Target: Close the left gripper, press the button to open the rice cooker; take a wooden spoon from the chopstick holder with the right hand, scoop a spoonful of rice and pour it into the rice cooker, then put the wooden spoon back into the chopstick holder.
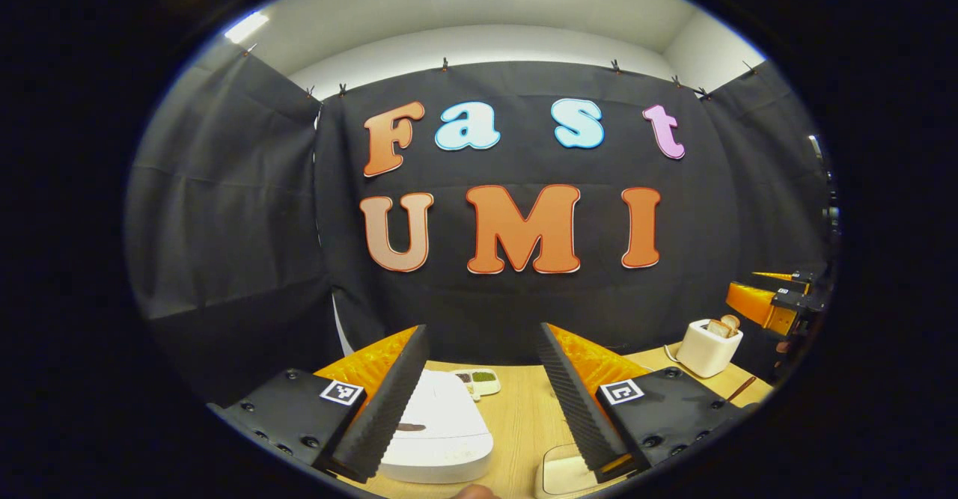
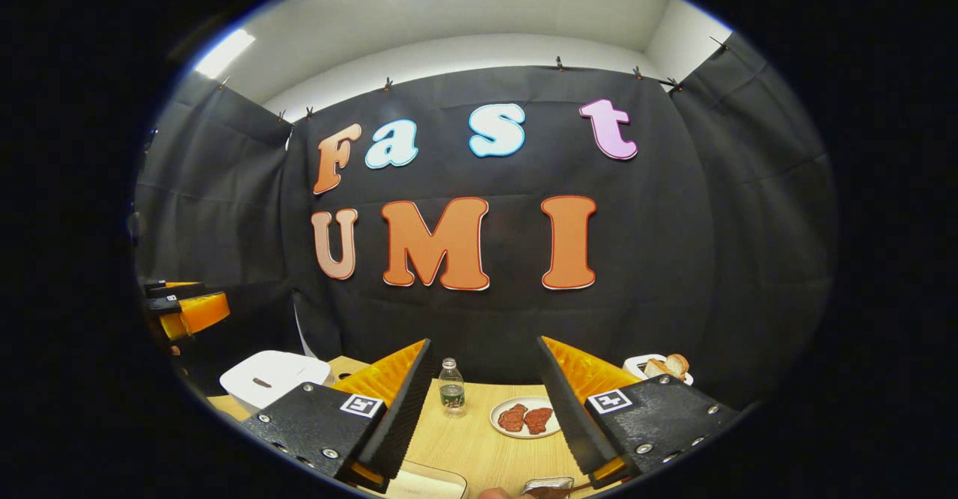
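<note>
Fingers of the left gripper (image 1: 483,398) stand wide apart, holding nothing — they must close first. The white rice cooker (image 1: 438,428) sits shut on the wooden table (image 1: 524,409), just below the left finger. Bring the tips together, then come down squarely on the button. The right gripper (image 2: 479,409) also gapes, empty, above a water bottle (image 2: 450,387).

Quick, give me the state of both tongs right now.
Left tongs: open, holding nothing, above the closed rice cooker.
Right tongs: open, holding nothing, above the table.
</note>
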Demonstrator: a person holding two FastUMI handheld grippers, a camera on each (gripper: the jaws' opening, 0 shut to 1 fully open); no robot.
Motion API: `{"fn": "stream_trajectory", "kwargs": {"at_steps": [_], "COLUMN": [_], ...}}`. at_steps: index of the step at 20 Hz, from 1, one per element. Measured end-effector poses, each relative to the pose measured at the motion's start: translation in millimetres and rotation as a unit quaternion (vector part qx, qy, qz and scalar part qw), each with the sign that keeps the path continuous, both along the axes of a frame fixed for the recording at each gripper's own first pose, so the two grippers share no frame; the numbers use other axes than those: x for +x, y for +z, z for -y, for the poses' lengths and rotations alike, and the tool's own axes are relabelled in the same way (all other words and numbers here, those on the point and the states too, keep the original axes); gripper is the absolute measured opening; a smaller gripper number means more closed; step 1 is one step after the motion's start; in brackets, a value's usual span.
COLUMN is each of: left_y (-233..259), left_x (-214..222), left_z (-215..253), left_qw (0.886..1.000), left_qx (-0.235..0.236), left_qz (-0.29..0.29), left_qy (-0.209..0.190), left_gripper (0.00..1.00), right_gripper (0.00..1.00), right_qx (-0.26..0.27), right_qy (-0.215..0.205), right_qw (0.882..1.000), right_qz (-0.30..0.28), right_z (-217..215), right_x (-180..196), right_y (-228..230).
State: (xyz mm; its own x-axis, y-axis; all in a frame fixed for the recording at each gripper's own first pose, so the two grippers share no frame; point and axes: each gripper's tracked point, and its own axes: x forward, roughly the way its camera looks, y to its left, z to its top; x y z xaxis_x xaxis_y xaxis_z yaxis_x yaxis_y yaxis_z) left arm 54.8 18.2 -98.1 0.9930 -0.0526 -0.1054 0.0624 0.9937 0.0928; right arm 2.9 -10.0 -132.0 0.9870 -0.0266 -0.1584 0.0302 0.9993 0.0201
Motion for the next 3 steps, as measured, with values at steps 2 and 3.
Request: {"fn": "stream_trajectory", "kwargs": {"at_steps": [2, 3], "left_y": [0.1, 0.5], "left_x": [-1.5, -1.5], "left_z": [2.3, 2.6], "left_qw": [1.0, 1.0], "left_qx": [0.001, 0.001], "left_qz": [0.001, 0.001], "left_qy": [-0.003, -0.004], "left_gripper": [0.97, 0.97], "right_gripper": [0.84, 0.84], "right_qx": [-0.001, 0.0], "right_qy": [0.003, 0.004], "right_qw": [1.0, 1.0], "right_qz": [0.0, -0.002], "right_z": [-1.7, -3.6], "right_x": [1.1, 2.1], "right_y": [-2.3, -3.3]}}
